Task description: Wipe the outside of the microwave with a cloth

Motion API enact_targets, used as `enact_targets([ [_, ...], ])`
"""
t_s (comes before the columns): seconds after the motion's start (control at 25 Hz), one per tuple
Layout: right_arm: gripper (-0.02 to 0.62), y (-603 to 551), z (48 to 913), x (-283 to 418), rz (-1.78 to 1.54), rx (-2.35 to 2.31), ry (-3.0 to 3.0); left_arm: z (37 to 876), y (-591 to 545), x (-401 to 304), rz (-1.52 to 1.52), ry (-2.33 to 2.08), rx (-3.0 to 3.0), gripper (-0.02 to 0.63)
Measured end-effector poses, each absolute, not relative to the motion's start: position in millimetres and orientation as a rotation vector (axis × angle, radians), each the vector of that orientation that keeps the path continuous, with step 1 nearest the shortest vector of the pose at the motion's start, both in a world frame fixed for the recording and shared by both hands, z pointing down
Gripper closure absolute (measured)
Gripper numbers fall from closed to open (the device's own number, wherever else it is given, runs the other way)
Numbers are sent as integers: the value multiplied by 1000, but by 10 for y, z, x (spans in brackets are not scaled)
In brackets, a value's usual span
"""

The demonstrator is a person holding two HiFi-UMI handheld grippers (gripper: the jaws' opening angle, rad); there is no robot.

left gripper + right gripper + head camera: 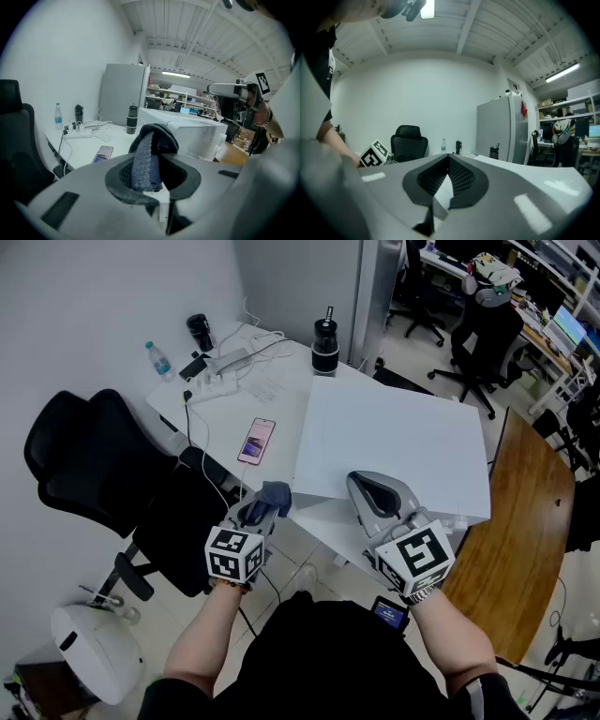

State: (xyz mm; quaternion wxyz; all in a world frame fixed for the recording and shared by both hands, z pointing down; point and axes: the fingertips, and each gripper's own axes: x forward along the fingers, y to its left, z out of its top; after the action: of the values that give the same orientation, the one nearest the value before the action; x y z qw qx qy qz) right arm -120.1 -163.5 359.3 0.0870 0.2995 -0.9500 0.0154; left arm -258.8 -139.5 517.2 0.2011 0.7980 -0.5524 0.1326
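The white microwave (394,437) stands on the white desk, its flat top filling the middle of the head view. A dark blue-grey cloth (274,495) bunches up out of my left gripper (260,510), which is shut on it just off the microwave's near left corner. In the left gripper view the cloth (150,150) rises between the jaws of the left gripper (152,161), with the microwave (187,133) behind it. My right gripper (367,488) is shut and empty over the microwave's near edge. In the right gripper view, the right gripper (449,161) has its pads together.
A phone (257,440), a black tumbler (324,345), a power strip with cables (220,367) and a water bottle (157,360) lie on the desk left of the microwave. A black office chair (94,460) stands at left, a wooden table (525,521) at right.
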Motion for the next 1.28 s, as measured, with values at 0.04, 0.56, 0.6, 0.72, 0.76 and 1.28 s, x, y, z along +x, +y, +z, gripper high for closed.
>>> enact_targets([
  [0.04,594,-1701,3608,-1222,48,900,-2830,5208,-1466,-2576,377,-1513,2251,532],
  [0.56,594,-2295,3706,-1228,92,1081,-2782,5550,-2268,-2510,468,-1292,2349,532],
  [0.6,594,-2326,3701,-1212,94,1096,-2778,5564,-2322,-2516,473,-1286,2350,532],
  [0.72,594,-2425,3695,-1165,99,1140,-2768,5608,-2511,-2531,484,-1273,2350,532],
  [0.76,594,-2456,3696,-1149,101,1154,-2765,5624,-2577,-2535,487,-1270,2349,532],
  [1.28,594,-2745,3668,-920,104,1304,-2711,5733,-3314,-2575,516,-1249,2344,534],
])
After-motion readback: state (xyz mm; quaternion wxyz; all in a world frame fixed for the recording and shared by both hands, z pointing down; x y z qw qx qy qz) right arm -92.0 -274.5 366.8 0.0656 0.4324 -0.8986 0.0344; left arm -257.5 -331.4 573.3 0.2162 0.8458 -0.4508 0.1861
